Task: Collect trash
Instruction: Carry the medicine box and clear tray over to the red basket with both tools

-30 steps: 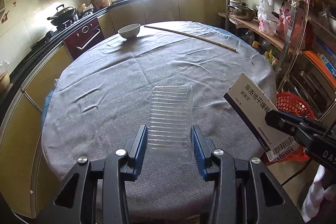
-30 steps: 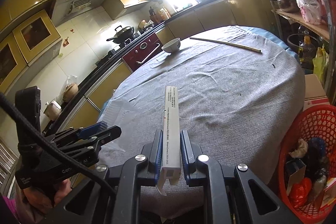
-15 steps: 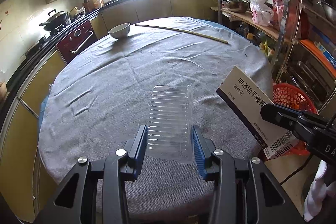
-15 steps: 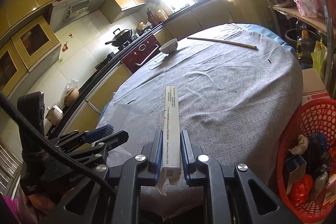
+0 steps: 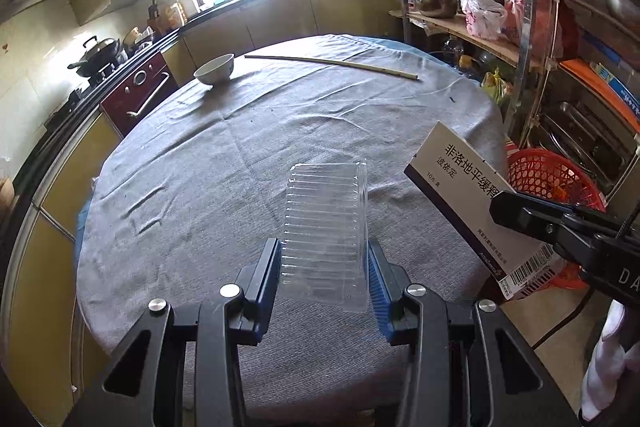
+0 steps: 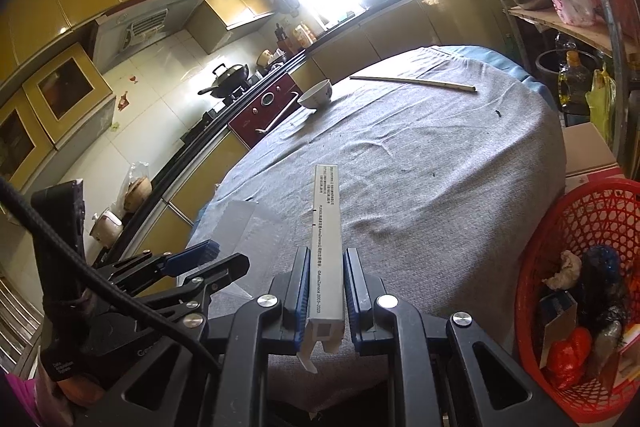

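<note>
Both grippers had drawn slightly back from the desk over the last second, so the round grey-clothed desk (image 5: pixel 248 147) sat a little lower and farther in each view, while each load kept its place between the fingers. In the left wrist view, the left gripper (image 5: pixel 323 267) was pinching a clear ribbed plastic tray (image 5: pixel 325 227) at lower centre, held above the near edge of the desk. The right gripper (image 6: pixel 326 279) was clamped on a flat white cardboard medicine box (image 6: pixel 328 239), seen edge-on at lower centre of the right wrist view and as a broad printed face (image 5: pixel 476 211) at the right of the left wrist view. A red plastic mesh basket (image 6: pixel 592 211) holding trash stood at lower right, beside the desk. A white ceramic bowl (image 5: pixel 215 68) and a long thin wooden stick (image 5: pixel 332 62) lay near the desk's far edge, in the upper middle.
</note>
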`<act>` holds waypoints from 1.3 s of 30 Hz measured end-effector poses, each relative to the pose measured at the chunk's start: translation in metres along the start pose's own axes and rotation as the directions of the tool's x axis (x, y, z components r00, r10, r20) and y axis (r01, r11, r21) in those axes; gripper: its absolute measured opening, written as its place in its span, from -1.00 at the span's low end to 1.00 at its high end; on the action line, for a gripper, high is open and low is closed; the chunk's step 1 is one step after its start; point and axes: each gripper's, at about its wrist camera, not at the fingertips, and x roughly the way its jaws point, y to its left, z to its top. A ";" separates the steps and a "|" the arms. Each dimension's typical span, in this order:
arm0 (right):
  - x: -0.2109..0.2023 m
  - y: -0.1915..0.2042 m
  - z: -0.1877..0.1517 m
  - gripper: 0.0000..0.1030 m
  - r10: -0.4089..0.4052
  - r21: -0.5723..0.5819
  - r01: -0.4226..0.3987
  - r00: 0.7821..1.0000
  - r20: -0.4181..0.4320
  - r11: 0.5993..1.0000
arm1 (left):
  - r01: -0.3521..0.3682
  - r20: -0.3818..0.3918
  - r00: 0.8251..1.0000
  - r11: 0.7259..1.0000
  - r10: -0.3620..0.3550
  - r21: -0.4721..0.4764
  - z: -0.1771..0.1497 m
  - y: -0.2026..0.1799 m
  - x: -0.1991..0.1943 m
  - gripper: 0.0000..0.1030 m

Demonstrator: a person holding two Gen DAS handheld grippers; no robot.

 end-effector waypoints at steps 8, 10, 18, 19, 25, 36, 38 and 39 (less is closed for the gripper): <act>-0.010 -0.012 -0.002 -0.65 -0.008 0.027 0.008 1.000 0.016 1.000 | 0.012 -0.003 1.000 0.999 -0.012 0.031 0.004 -0.015 0.003 -0.16; -0.013 -0.014 -0.003 -0.65 -0.012 0.030 0.011 1.000 0.019 0.999 | 0.013 -0.001 1.000 0.999 -0.012 0.040 0.004 -0.019 0.003 -0.16; -0.020 -0.023 -0.003 -0.65 -0.022 0.051 0.020 0.999 0.030 0.998 | 0.022 0.006 1.000 0.997 -0.023 0.075 0.008 -0.033 0.003 -0.16; -0.022 -0.024 -0.003 -0.65 -0.023 0.054 0.021 0.999 0.033 0.998 | 0.023 0.008 1.000 0.997 -0.024 0.079 0.008 -0.034 0.003 -0.16; -0.029 -0.030 -0.003 -0.65 -0.031 0.068 0.028 0.999 0.044 0.997 | 0.030 0.014 0.999 0.995 -0.031 0.100 0.012 -0.045 0.003 -0.16; -0.044 -0.040 -0.004 -0.65 -0.049 0.095 0.042 0.997 0.067 0.995 | 0.048 0.027 0.998 0.986 -0.053 0.158 0.018 -0.069 0.001 -0.16; -0.047 -0.043 -0.004 -0.65 -0.052 0.102 0.044 0.996 0.073 0.994 | 0.053 0.025 0.998 0.984 -0.058 0.167 0.020 -0.074 0.002 -0.16; -0.049 -0.043 -0.004 -0.65 -0.055 0.103 0.047 0.996 0.076 0.994 | 0.054 0.024 0.998 0.983 -0.060 0.176 0.020 -0.077 0.002 -0.16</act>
